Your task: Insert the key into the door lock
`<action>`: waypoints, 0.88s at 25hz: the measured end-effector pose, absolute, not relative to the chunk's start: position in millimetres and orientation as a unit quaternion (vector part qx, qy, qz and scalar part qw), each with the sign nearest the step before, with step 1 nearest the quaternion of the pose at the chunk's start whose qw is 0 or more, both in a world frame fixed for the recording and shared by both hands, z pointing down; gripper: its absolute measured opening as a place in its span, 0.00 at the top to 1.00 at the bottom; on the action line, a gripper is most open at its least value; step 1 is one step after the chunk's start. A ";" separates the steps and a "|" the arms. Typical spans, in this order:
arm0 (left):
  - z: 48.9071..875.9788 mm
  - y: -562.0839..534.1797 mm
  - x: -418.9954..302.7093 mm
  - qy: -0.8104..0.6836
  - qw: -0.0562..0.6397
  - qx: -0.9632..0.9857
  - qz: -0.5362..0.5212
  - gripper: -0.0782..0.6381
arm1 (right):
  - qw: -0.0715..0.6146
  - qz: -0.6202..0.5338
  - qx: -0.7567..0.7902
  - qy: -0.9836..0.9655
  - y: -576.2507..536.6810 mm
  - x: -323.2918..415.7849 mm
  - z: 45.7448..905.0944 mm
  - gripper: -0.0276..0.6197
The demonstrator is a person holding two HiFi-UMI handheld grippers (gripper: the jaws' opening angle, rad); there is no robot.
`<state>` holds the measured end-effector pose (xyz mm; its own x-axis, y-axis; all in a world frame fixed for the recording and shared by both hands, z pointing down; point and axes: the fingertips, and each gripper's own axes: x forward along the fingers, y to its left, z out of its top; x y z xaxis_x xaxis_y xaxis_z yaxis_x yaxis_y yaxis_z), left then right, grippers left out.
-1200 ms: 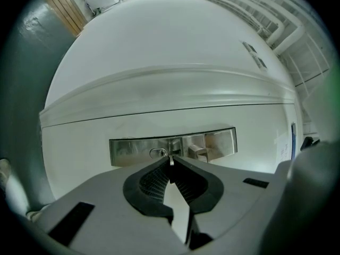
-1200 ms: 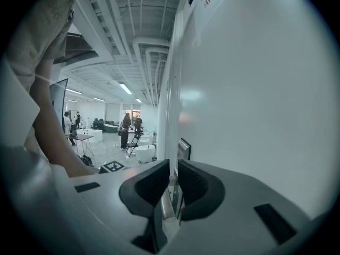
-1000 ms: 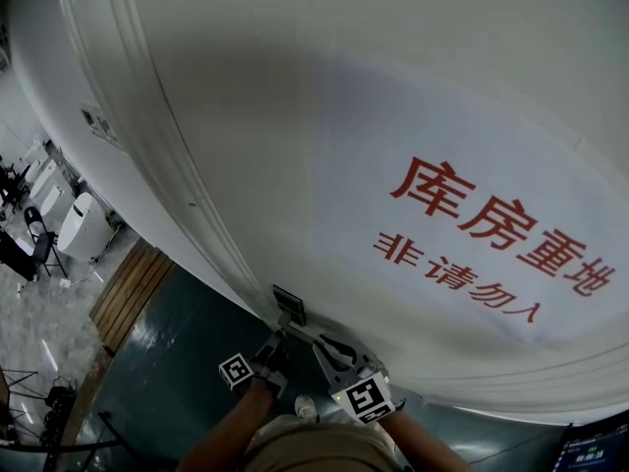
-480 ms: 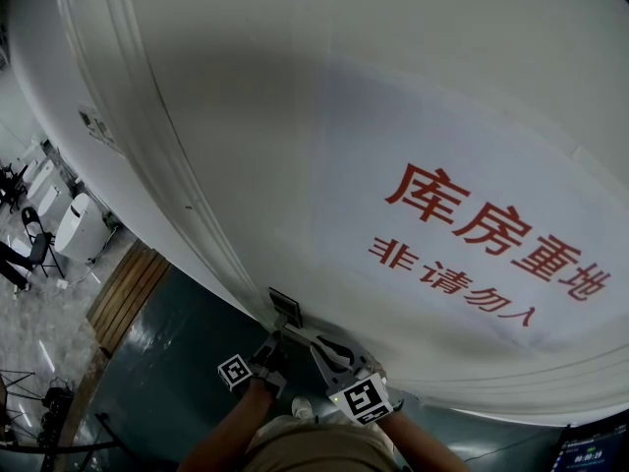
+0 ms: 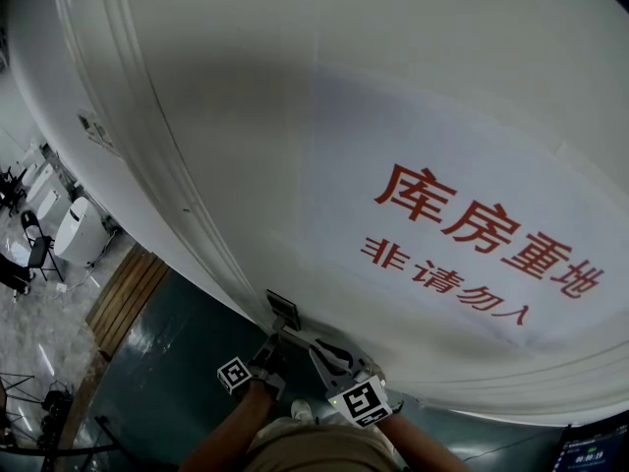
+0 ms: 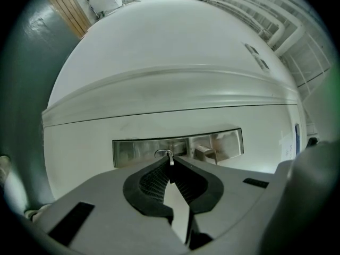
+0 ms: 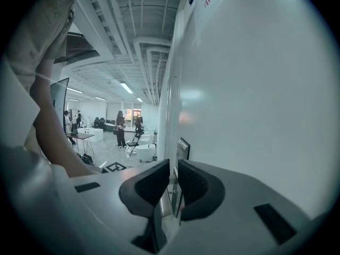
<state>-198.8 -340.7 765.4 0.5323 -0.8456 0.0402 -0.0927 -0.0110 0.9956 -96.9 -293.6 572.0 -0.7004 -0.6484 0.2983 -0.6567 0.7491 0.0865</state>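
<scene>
White door (image 5: 246,116) fills everything, with a red-lettered sign (image 5: 462,234) out toward 4 o'clock and grey-green floor (image 5: 167,362) at 8. Down at 6, the left gripper (image 6: 170,163) is pinched tight on the key (image 6: 169,157), tip right at the steel lock plate (image 6: 138,150). The right gripper (image 7: 173,164) sits at its 3 o'clock, jaws barely apart, gripping nothing.

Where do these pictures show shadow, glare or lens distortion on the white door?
Head view: the door bulges like a dome, with a broad grey shadow upper-left of the red lettering. Left gripper view: dark corners, curved door lines, reflections in the steel lock plate. Right gripper view: a soft bright patch on the door.
</scene>
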 end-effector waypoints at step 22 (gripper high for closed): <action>768.4 -345.3 -196.4 -0.372 0.597 0.637 -0.317 0.84 | 0.169 0.023 0.346 -0.923 -285.2 -94.6 581.0 0.91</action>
<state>-196.4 -345.3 768.4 0.5231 -0.8513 0.0405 -0.0952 -0.0112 0.9954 -94.6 -285.2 581.0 -0.7032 -0.6311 0.3274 -0.6469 0.7590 0.0735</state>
